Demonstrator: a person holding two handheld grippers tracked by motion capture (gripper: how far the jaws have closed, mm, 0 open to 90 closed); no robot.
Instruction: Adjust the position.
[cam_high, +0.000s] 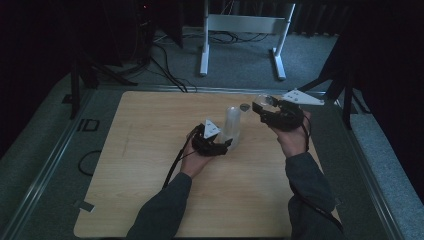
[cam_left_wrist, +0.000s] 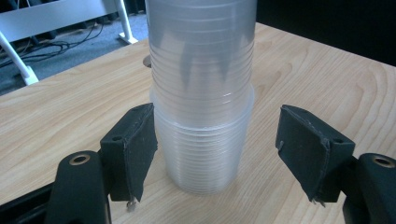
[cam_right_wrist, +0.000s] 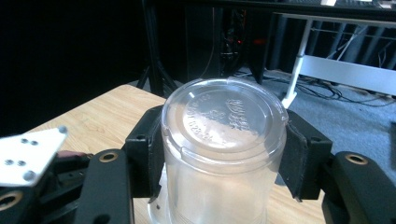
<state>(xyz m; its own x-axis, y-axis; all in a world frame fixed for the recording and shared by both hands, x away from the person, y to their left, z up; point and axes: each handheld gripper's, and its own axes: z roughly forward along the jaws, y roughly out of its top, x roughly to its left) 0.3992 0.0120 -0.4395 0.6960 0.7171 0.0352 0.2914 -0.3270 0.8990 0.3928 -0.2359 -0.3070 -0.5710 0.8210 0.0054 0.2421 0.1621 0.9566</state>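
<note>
A tall stack of clear plastic cups (cam_high: 233, 126) stands upside down near the middle of the wooden table (cam_high: 150, 150). My left gripper (cam_high: 227, 143) is at the stack's base, held by a hand from the near side. In the left gripper view the stack (cam_left_wrist: 203, 93) rises between the two black jaws; the gripper (cam_left_wrist: 217, 142) is open, the right jaw clearly apart from the cups. My right gripper (cam_high: 263, 106) is up at the right of the stack, shut on a single clear cup (cam_right_wrist: 224, 135) whose round base faces the camera.
A small dark round spot (cam_high: 244, 106) lies on the table just behind the stack. A white desk frame (cam_high: 245, 25) and cables stand on the floor beyond the table's far edge. Dark stands flank the table on both sides.
</note>
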